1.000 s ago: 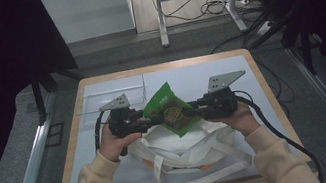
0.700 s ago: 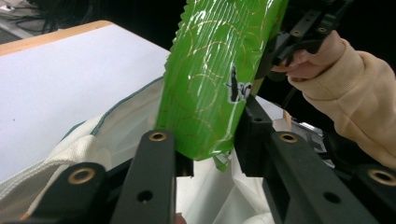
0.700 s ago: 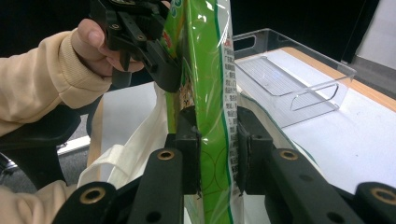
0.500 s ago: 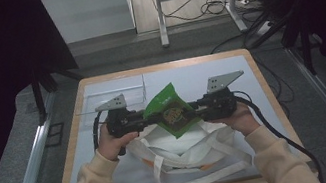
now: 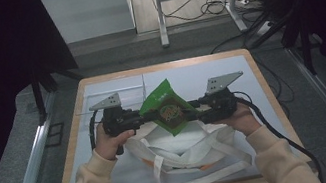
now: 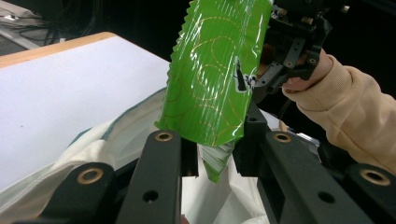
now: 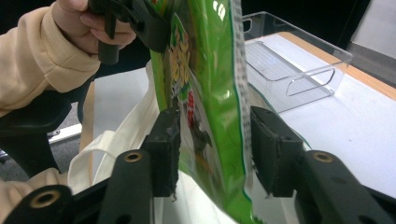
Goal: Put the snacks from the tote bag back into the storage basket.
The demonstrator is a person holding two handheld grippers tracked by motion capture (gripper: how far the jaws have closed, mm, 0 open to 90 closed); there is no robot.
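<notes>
**Green snack packet held above cloth bag, mid-desk**

Item 1. Green snack packet (image 5: 168, 107): glossy foil with a serrated end and printed front. It hangs in the air over the middle of the desk (image 5: 253, 68), tilted, between the two grippers and just above the mouth of the cloth bag.

Item 2. Left gripper (image 5: 142, 120): comes in level from the desk's left side. In the left gripper view its jaws have just been closing and now pinch the packet's lower edge (image 6: 215, 158), the foil crumpled between the pads.

Item 3. Right gripper (image 5: 196, 110): comes in level from the right side, facing the left one. Its jaws have just been opening. In the right gripper view the packet (image 7: 205, 93) stands between the pads; the right pad is clear of the foil, and the left pad lies close against it, contact not certain.

Item 4. Cloth bag (image 5: 188, 158): white with long handles, lying slack on the near half of the desk, under the packet.

Item 5. Clear plastic tray (image 5: 118, 95): near the far left corner, well apart from the packet.
</notes>
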